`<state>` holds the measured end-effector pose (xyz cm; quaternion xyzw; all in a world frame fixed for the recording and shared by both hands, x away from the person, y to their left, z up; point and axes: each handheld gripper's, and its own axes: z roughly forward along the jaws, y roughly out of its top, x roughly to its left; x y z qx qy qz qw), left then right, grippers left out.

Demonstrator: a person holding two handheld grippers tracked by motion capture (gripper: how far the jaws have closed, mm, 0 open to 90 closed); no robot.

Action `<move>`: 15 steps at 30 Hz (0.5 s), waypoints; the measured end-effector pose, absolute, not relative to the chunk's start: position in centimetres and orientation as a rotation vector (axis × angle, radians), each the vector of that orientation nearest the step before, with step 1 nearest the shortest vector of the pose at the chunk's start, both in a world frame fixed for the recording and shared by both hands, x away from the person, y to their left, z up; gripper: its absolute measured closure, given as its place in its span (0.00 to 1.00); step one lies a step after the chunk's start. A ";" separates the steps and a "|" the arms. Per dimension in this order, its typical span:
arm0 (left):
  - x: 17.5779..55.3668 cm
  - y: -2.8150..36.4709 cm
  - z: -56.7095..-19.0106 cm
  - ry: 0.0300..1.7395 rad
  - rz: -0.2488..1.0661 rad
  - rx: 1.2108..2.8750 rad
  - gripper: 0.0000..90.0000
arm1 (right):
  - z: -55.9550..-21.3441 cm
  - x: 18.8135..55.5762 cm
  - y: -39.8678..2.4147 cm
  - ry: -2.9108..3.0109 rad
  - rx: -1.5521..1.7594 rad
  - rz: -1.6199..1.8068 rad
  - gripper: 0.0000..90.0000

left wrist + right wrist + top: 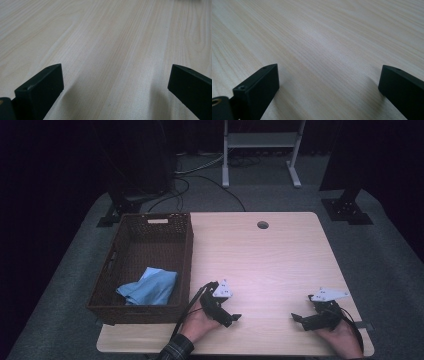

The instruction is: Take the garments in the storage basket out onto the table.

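Left gripper (232,316): near front edge of table (270,255), fingers (40,87) spread wide, nothing between them. Right gripper (297,318): near front right corner, fingers (257,87) likewise released, bare wood between. Blue cloth (150,286): inside wicker basket (186,265) at table's left edge, front half.

Blue cloth (150,285), dark brown woven basket (186,251), pale wood-grain table (270,265), black tongs (231,318).
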<state>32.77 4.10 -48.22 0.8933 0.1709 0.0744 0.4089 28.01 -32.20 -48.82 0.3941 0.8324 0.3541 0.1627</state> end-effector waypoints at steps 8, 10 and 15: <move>32.8 4.2 -48.0 0.433 0.190 2.240 0.00 | -48.8 28.0 -32.2 2.378 1.119 1.010 0.02; 32.8 4.3 -48.0 0.431 0.188 2.237 0.00 | -48.8 28.0 -32.2 2.378 1.119 1.011 0.02; 32.7 4.4 -47.8 0.449 0.189 2.202 0.00 | -48.8 28.2 -32.2 2.370 1.131 1.008 0.02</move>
